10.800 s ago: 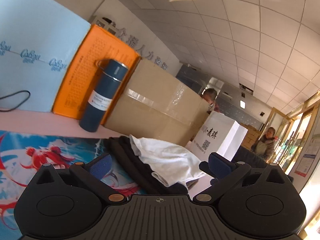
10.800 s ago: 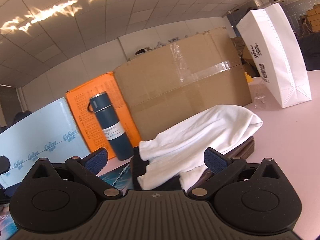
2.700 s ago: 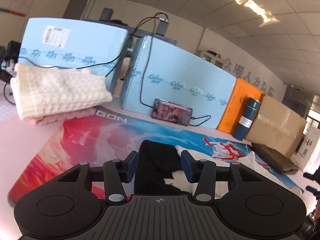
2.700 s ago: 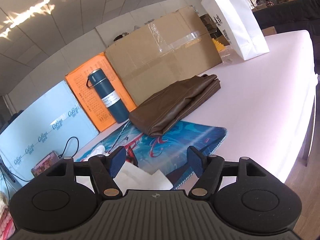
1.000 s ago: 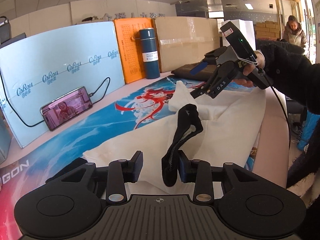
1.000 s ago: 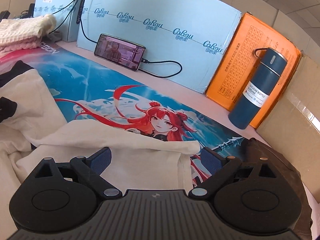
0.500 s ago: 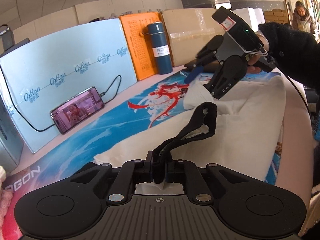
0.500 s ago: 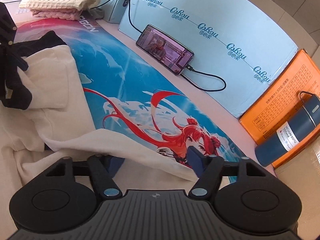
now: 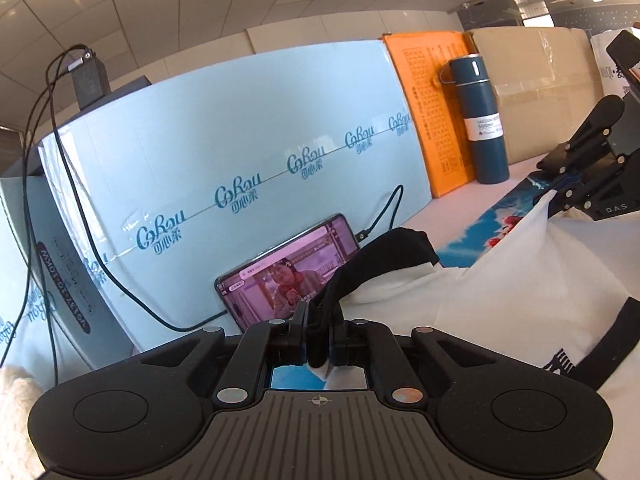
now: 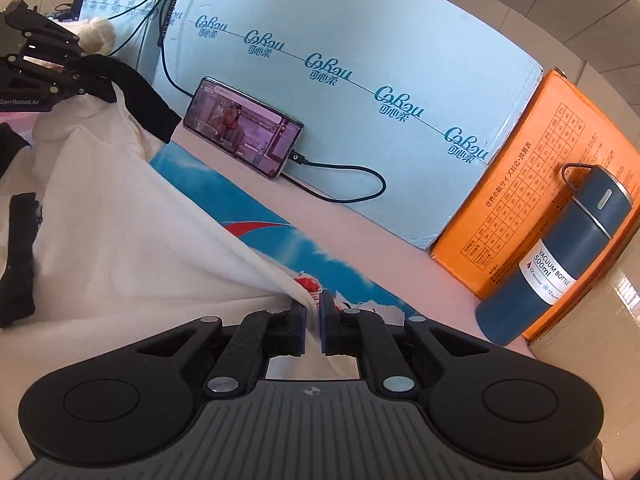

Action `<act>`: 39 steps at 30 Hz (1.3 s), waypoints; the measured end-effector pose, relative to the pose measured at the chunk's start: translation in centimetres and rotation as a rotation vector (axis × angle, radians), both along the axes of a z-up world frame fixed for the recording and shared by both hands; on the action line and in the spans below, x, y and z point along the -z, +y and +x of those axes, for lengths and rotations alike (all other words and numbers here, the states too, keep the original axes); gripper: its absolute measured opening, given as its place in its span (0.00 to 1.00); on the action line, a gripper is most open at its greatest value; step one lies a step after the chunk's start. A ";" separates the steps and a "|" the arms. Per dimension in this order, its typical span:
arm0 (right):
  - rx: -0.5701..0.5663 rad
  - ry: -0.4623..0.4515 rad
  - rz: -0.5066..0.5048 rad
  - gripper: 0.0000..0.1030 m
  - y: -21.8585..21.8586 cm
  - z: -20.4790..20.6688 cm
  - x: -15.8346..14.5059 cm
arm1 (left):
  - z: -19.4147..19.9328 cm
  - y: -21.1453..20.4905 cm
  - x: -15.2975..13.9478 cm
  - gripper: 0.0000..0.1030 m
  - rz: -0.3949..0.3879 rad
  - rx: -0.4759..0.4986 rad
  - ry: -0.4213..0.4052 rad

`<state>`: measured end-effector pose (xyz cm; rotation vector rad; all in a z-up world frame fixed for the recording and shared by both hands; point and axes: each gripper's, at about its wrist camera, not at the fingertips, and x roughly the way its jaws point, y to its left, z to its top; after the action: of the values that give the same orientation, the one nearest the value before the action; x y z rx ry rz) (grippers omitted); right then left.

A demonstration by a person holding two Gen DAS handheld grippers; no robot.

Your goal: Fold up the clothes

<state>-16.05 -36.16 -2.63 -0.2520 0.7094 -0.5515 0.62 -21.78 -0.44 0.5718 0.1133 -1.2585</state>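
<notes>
A white garment with black trim hangs stretched between both grippers above the printed mat. My left gripper is shut on its black collar edge, with a bit of white cloth in the pads too. The jaws of my right gripper are closing tight on a white edge of the garment. Each gripper shows in the other's view: the right gripper at the far right, the left gripper at the upper left. The cloth slopes taut between them.
A phone with its cable leans on the pale blue boards behind the mat. A blue vacuum bottle, an orange box and a cardboard box stand at the right. Folded cream knitwear lies far left.
The right gripper has shut on the garment's white edge. The left gripper, holding the black collar, has swung left toward the boards and phone, and the cloth now stretches between them.
</notes>
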 end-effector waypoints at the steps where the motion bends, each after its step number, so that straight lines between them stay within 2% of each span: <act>1: 0.007 0.012 -0.016 0.06 -0.5 0.6 0.2 | 0.5 -0.8 0.4 0.07 0.016 -0.009 0.004; 3: 0.020 0.033 -0.042 0.06 -1.3 1.6 0.6 | 1.5 -2.5 1.2 0.07 0.047 -0.026 0.011; 5: 0.028 0.030 -0.035 0.06 -2.1 2.5 0.8 | 2.3 -4.2 2.2 0.08 0.113 -0.032 0.033; 6: 0.034 0.033 -0.035 0.06 -2.6 2.8 1.1 | 2.6 -4.8 2.6 0.14 0.149 -0.039 0.041; 8: 0.050 0.041 -0.037 0.06 -3.2 3.3 1.8 | 3.4 -5.6 3.0 0.17 0.192 -0.064 0.063; 10: 0.073 0.040 -0.023 0.08 -3.9 3.2 2.5 | 4.4 -5.6 2.8 0.27 0.183 -0.091 0.075; 11: 0.083 0.026 -0.010 0.10 -4.2 2.8 2.5 | 5.0 -5.5 2.6 0.37 0.172 -0.118 0.075; 13: 0.107 -0.003 0.013 0.23 -5.0 2.0 2.3 | 6.2 -4.9 2.4 0.47 0.160 -0.191 0.070; 14: 0.135 -0.016 0.017 0.41 -5.4 1.4 1.9 | 6.8 -4.3 2.2 0.48 0.156 -0.222 0.063; 15: 0.166 -0.034 0.018 0.54 -5.9 0.6 1.6 | 7.1 -3.6 1.9 0.48 0.147 -0.239 0.063; 17: 0.222 -0.075 0.057 0.56 -6.9 -1.2 1.0 | 7.7 -1.6 0.8 0.48 0.122 -0.270 0.078; 19: 0.274 -0.127 0.087 0.56 -7.8 -3.0 0.3 | 7.8 0.8 -0.4 0.54 0.091 -0.281 0.117; 21: 0.298 -0.213 0.095 0.58 -7.7 -4.5 -1.0 | 8.0 3.7 -1.2 0.70 0.060 -0.298 0.195; 22: 0.291 -0.270 0.102 0.59 -7.3 -5.1 -1.9 | 8.0 5.2 -1.1 0.71 0.053 -0.310 0.261; 24: 0.236 -0.399 0.147 0.70 -6.1 -5.9 -3.9 | 7.9 8.2 -0.7 0.71 0.040 -0.336 0.401; 26: 0.136 -0.501 0.240 0.75 -4.6 -6.0 -5.5 | 7.9 11.2 -0.3 0.71 0.026 -0.362 0.540; 28: 0.017 -0.528 0.360 0.79 -2.5 -4.9 -5.8 | 7.6 13.5 0.7 0.70 0.024 -0.395 0.643; 30: -0.075 -0.516 0.466 0.80 -0.4 -3.5 -5.5 | 6.9 14.8 1.6 0.69 0.023 -0.373 0.704; 32: -0.083 -0.440 0.518 0.81 1.8 -1.7 -4.4 | 5.9 15.0 2.0 0.67 0.025 -0.326 0.679; 35: -0.055 -0.348 0.547 0.81 4.5 -0.3 -2.7 | 4.7 14.7 2.4 0.20 0.042 -0.274 0.628; 36: -0.047 -0.352 0.557 0.81 5.1 -0.2 -2.3 | 4.5 14.4 2.4 0.16 0.049 -0.261 0.611; 39: -0.034 -0.381 0.644 0.79 5.7 0.1 -1.5 | 4.0 13.7 2.3 0.15 0.085 -0.258 0.498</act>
<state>-15.97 -30.46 -1.13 0.4326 0.4773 -0.3019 4.60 -8.11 -2.75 0.2936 0.6393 -1.1239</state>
